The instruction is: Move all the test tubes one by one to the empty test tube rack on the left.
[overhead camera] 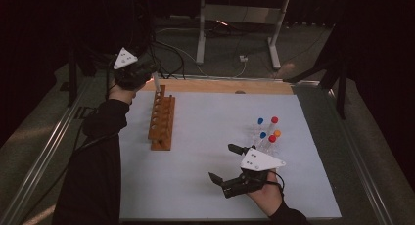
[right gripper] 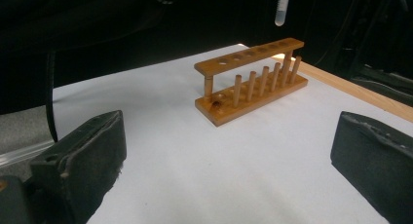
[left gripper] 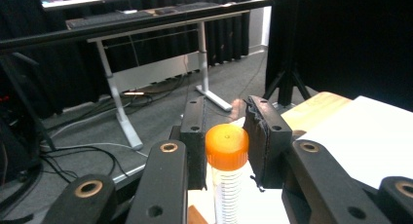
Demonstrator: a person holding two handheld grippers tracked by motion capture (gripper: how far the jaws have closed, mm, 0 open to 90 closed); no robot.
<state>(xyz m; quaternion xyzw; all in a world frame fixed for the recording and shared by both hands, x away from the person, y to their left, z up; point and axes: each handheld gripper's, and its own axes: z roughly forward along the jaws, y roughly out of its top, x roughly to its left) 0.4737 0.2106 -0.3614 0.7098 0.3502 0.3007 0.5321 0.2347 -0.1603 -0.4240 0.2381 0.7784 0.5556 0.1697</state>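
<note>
White table (overhead camera: 195,186), wooden rack (overhead camera: 162,122), capped tubes (overhead camera: 268,132)

Black curtains (overhead camera: 44,24) closed off a dim room with a grey floor (overhead camera: 235,49). A white-legged metal desk frame (overhead camera: 240,19) stood beyond the white-covered worktop (overhead camera: 195,156), with dark cables (overhead camera: 171,56) trailing beside it.

This is a lab or recording studio set up for bench work. Black curtains (overhead camera: 44,29) close off the room, and cables (overhead camera: 171,54) trail across a grey floor past a metal-legged desk frame (overhead camera: 240,14). The table (overhead camera: 195,186) has a white top, with a wooden test-tube rack (overhead camera: 162,120) and capped plastic tubes (overhead camera: 268,134) on it.
</note>
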